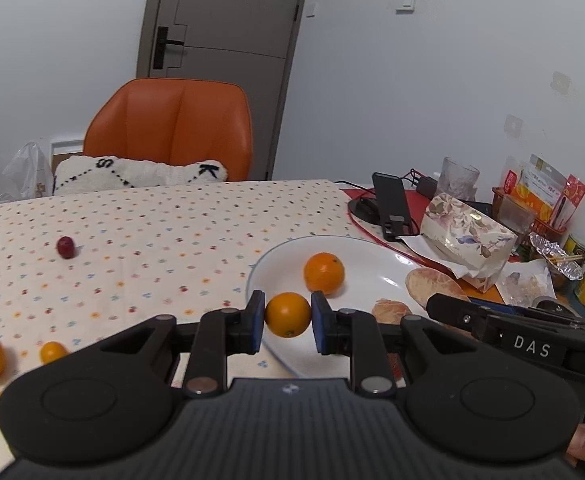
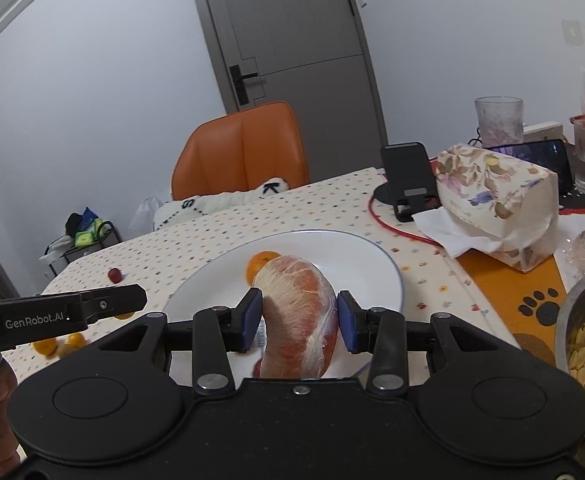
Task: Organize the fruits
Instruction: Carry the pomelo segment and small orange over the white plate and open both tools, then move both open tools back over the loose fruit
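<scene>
Left wrist: left gripper (image 1: 287,315) level over plate (image 1: 376,256) rim, pinching orange (image 1: 287,314). Right gripper (image 2: 298,316) clamps pomelo segment (image 2: 300,316).

Across the counter (image 1: 152,216) I see an orange chair (image 1: 172,128) with a white knitted cushion (image 1: 140,174) on its seat, and a grey door (image 1: 224,40) behind it. Off to my right stand a black phone stand (image 2: 408,176), a floral tissue pack (image 2: 496,196) just beside it, a clear glass (image 2: 498,120) behind, and a red cable (image 2: 396,228) trailing over the dotted cloth.
</scene>
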Action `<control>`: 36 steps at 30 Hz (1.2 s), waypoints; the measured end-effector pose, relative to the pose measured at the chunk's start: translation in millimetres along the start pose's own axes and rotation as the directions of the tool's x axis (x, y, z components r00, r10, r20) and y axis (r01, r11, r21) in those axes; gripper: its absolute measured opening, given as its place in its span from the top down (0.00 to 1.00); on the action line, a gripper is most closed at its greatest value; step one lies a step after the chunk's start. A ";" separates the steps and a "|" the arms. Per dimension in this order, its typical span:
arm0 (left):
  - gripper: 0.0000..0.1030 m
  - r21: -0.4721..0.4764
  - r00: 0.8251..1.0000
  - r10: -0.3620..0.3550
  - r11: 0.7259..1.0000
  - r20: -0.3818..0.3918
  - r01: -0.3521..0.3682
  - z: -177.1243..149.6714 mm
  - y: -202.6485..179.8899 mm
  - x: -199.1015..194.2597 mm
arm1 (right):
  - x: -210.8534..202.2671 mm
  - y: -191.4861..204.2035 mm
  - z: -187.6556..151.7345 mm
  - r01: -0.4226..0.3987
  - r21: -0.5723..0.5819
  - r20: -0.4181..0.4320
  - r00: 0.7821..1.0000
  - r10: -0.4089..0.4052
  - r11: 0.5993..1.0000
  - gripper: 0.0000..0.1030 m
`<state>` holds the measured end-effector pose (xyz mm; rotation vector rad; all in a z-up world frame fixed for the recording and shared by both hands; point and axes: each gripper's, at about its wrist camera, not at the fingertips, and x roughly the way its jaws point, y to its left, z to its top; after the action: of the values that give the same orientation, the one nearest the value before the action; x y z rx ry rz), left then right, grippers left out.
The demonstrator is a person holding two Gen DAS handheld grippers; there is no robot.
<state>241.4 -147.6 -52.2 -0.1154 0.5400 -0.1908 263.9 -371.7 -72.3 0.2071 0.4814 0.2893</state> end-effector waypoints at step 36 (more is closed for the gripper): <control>0.32 -0.016 0.996 0.085 0.996 -0.013 -0.086 14.9 -2.3 12.7 | 5.4 -6.2 6.3 -0.033 0.043 0.013 0.999 0.033 0.999 0.38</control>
<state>259.5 -151.6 -45.5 -0.1069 0.5581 -0.1037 272.9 -376.6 -70.8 0.2586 0.4726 0.3100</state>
